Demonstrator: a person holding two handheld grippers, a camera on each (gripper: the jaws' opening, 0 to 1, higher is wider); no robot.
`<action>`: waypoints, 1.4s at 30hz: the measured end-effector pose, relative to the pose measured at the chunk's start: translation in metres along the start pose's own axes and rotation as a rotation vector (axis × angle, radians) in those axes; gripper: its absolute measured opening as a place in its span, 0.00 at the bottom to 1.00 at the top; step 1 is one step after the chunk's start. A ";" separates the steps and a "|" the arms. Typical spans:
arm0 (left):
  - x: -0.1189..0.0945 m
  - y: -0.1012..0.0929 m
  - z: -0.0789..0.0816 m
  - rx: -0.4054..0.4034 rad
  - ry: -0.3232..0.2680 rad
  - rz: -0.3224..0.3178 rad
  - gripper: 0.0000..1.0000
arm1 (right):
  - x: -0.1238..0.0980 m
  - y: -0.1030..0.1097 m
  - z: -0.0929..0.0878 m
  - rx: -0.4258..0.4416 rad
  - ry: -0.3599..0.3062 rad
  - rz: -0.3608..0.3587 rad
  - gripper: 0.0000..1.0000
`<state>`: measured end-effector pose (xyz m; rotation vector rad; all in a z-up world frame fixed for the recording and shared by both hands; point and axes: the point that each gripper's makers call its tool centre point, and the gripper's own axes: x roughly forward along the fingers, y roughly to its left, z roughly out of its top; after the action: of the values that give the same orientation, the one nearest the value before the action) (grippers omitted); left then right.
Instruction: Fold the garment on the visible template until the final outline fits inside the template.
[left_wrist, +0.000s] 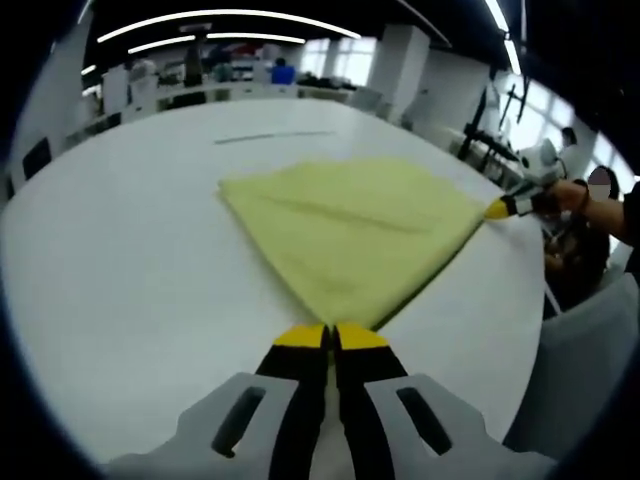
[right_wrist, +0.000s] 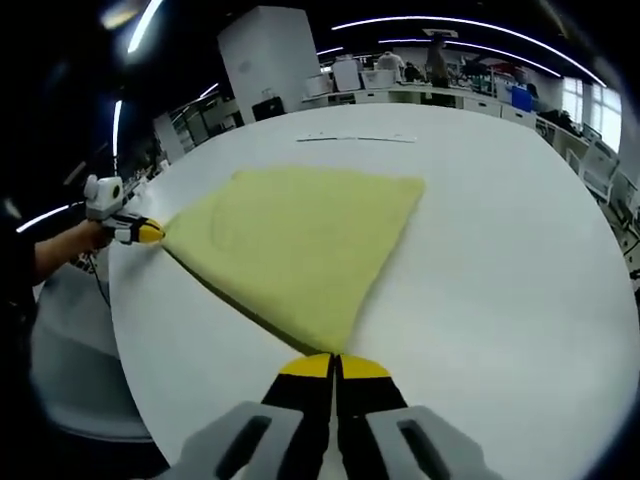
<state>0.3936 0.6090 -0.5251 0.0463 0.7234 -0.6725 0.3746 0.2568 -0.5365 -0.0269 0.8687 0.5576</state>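
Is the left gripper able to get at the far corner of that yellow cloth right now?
Probably not as things stand: the left gripper is shut on the near corner of the yellow cloth, so it would have to let go first. The white table between looks free.

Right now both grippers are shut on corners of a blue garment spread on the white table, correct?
Not quite: the garment is yellow, not blue, as the left gripper view shows. The rest holds: left gripper and right gripper are each shut on a corner, on the white table.
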 end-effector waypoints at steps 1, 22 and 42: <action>0.000 0.000 -0.001 0.000 0.000 0.001 0.00 | 0.000 0.000 0.000 0.002 0.001 0.000 0.00; -0.004 0.012 0.004 -0.102 -0.033 0.069 0.28 | 0.000 0.000 0.007 0.083 -0.024 -0.066 0.35; -0.048 -0.018 0.063 -0.131 -0.192 0.084 0.90 | -0.042 0.058 0.077 -0.048 -0.146 -0.023 0.95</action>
<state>0.3942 0.6046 -0.4434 -0.1064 0.5763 -0.5395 0.3806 0.3069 -0.4442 -0.0395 0.7121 0.5518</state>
